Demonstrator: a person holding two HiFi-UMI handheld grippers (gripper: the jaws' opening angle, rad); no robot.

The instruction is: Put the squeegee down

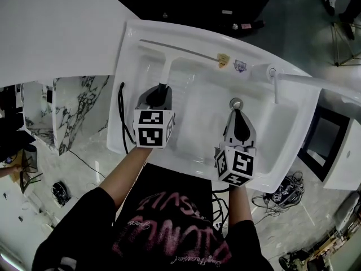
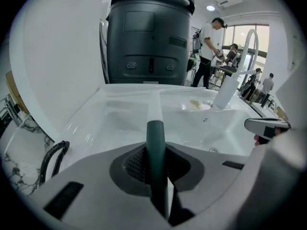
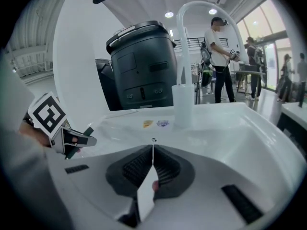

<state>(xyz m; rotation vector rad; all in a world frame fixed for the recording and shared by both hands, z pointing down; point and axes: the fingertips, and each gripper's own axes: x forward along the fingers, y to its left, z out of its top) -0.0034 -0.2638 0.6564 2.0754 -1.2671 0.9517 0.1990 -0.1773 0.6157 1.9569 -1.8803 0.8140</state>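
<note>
Plainly, the left tongs are clenched on the dark teal grip end of the white-handled squeegee, which sits pinched between the ribbed inner faces with no gap on either side. From the tongs the handle runs toward 12 o'clock. Its long thin blade lies crosswise along the far ledge of the white moulded sink, though I cannot tell whether the blade bears on that ledge. The right tongs are pressed together on nothing, their tips meeting in a thin seam. They hover over the basin just at 6 o'clock from the round metal drain. A white faucet stands at 2 o'clock from them, on the sink's rim.
</note>
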